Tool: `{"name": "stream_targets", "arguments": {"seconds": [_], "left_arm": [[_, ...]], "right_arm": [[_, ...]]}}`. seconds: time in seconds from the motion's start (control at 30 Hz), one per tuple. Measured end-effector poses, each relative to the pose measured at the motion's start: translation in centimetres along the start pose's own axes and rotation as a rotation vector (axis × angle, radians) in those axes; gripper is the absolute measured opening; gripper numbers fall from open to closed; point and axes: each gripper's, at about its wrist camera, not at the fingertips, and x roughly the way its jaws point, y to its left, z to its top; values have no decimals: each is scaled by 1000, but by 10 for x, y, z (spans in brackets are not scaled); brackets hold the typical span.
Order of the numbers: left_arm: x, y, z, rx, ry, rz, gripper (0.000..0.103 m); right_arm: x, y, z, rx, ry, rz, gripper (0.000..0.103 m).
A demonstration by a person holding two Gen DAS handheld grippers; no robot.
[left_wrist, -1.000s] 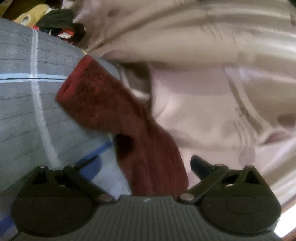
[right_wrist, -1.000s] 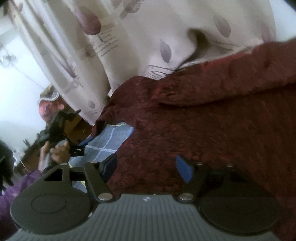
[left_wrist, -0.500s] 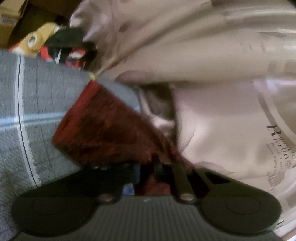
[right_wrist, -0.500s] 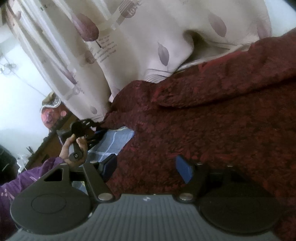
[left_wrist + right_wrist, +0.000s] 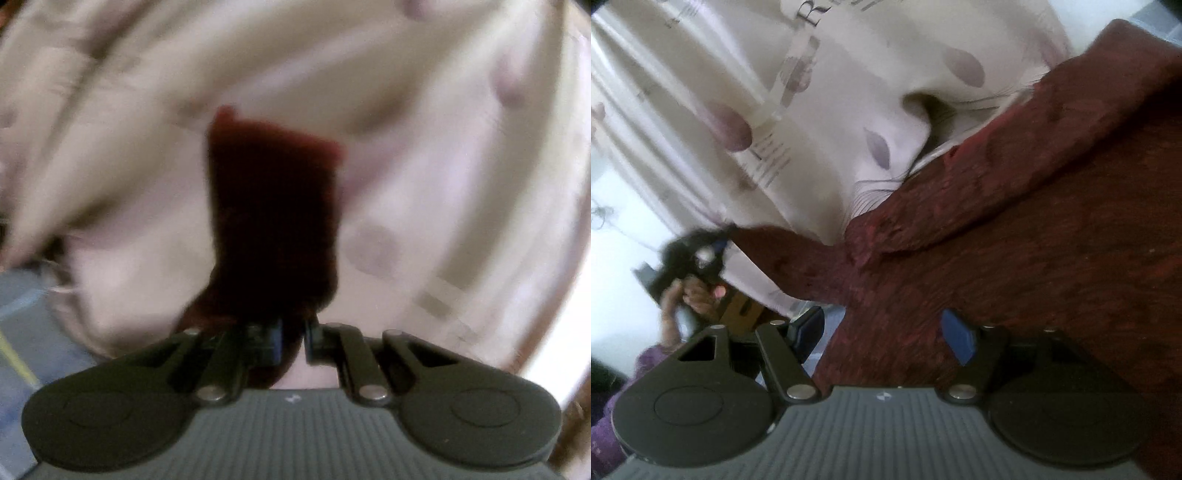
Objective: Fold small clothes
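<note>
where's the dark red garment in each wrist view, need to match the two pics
Left wrist: the dark red garment stands in the middle of the picture, its near end pinched in the left gripper.
Right wrist: it fills the right and lower half, a strip running left to the left gripper; the right gripper is open over it.
Shared landmark: the leaf-print curtain behind it.

– Where's the left wrist camera looking?
– Along its fingers, tight on the dark red cloth (image 5: pixel 273 221), curtain (image 5: pixel 424 110) behind.
– And the right?
– Right above the same red cloth (image 5: pixel 1015 258), facing that curtain (image 5: pixel 849 92), with the left gripper (image 5: pixel 718 240) in view.
</note>
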Motion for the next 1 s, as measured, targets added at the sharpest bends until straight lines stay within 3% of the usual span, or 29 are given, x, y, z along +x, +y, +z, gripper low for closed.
{"name": "stream_targets", "arguments": {"seconds": [0.17,0.3,0.47,0.63,0.7,0.73,0.77,0.8,0.87,1.0], "left_arm": [[36,-80,-45,83,136,-129,11],[64,-127,-98,144,239,-183,11],[103,-155,-174,204,402,-247,11],[107,-162,-227,245,546,-279,14],[103,-160,-233,249,559,-267,28],[100,-158,-233,246,559,-254,53],[91,-155,-233,236,550,-249,86],[85,-152,-231,218,520,-242,95],[74,-147,-221,194,444,-248,103],[61,-148,-209,206,459,-259,103]], "right_arm": [[-21,-1,1,32,-33,20,73],[-47,-15,8,86,-80,16,73],[-91,-43,19,169,-167,5,76],[-125,-74,32,229,-236,-30,76],[-133,-83,41,241,-249,-37,77],[-136,-86,46,243,-253,-37,77],[-138,-89,54,244,-260,-36,80],[-140,-91,61,244,-263,-35,81],[-135,-92,82,234,-251,-51,82],[-123,-94,113,259,-205,-41,82]]}}
